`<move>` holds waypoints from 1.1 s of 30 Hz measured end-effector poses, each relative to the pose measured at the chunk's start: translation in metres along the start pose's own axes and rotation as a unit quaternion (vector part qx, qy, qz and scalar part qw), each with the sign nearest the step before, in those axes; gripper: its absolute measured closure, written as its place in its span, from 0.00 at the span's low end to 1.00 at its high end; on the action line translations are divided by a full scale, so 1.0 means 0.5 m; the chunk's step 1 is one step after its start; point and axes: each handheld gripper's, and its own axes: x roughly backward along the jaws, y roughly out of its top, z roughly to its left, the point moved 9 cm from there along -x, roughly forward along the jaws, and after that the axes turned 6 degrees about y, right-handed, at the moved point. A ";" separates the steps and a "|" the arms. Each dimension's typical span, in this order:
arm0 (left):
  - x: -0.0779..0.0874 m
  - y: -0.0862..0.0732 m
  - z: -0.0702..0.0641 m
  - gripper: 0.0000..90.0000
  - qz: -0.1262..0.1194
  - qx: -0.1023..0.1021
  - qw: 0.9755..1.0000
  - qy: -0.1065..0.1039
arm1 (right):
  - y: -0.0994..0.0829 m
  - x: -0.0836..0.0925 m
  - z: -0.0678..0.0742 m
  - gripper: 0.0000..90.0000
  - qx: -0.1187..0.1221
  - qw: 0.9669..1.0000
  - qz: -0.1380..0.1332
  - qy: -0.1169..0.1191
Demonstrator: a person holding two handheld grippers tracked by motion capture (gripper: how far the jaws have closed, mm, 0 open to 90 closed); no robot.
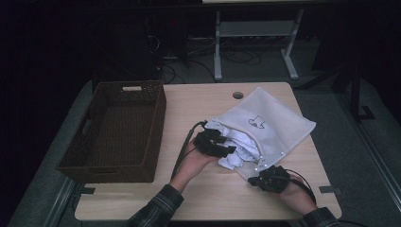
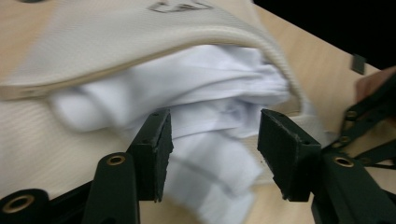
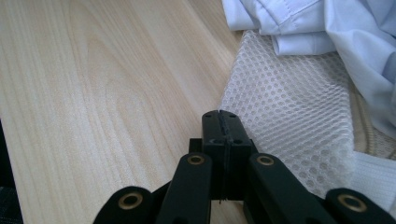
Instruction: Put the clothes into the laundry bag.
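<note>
Mesh fabric is the first thing near me: the right gripper (image 3: 219, 116) has its jaws pressed fully together at the near corner of the laundry bag (image 1: 279, 125). In the right gripper view I cannot tell if a thin edge of the mesh is pinched between the pads or if they only rest beside it on the table (image 1: 198, 101). I want this hand to remain as an anchor, so the bag does not slide when the other side works.

A little farther, the left gripper (image 2: 212, 140) stands about half open at the mouth of the bag, and nothing is pressed between its pads. The white garment (image 2: 205, 112) lies between and behind the two jaws, half inside the bag and half spilled out on the wood.

For this step I judge it best to take a thick fold of the cloth, not a loose edge, and to close firmly before moving. I should also keep the jaws away from the cream rim of the bag, because catching it would drag the bag too.

Farthest, at the left, the wicker basket (image 1: 118, 130) waits well apart from the bag.
</note>
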 end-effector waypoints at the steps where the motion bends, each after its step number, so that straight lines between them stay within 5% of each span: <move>1: 0.005 -0.002 0.016 0.48 0.000 0.001 1.000 0.010 | 0.000 0.000 0.000 0.99 0.000 1.000 0.000 0.000; 8: 0.014 -0.023 0.128 0.45 0.001 0.029 0.997 0.067 | 0.000 0.000 0.000 0.99 0.000 1.000 0.000 0.002; 16: -0.042 -0.058 0.203 0.44 0.021 0.047 0.993 0.105 | -0.001 0.001 0.000 0.98 0.005 1.000 -0.001 0.002; 20: -0.063 -0.064 0.215 0.54 0.024 0.059 0.993 0.097 | -0.001 0.001 0.000 0.97 0.007 1.000 0.000 0.001; 27: -0.064 -0.073 0.217 0.90 0.035 0.067 0.994 0.084 | -0.001 0.001 0.000 0.97 0.011 1.000 0.002 0.000; 33: -0.042 -0.085 0.204 0.93 0.039 0.065 0.994 0.080 | -0.006 0.007 -0.007 0.97 0.009 1.000 0.010 -0.002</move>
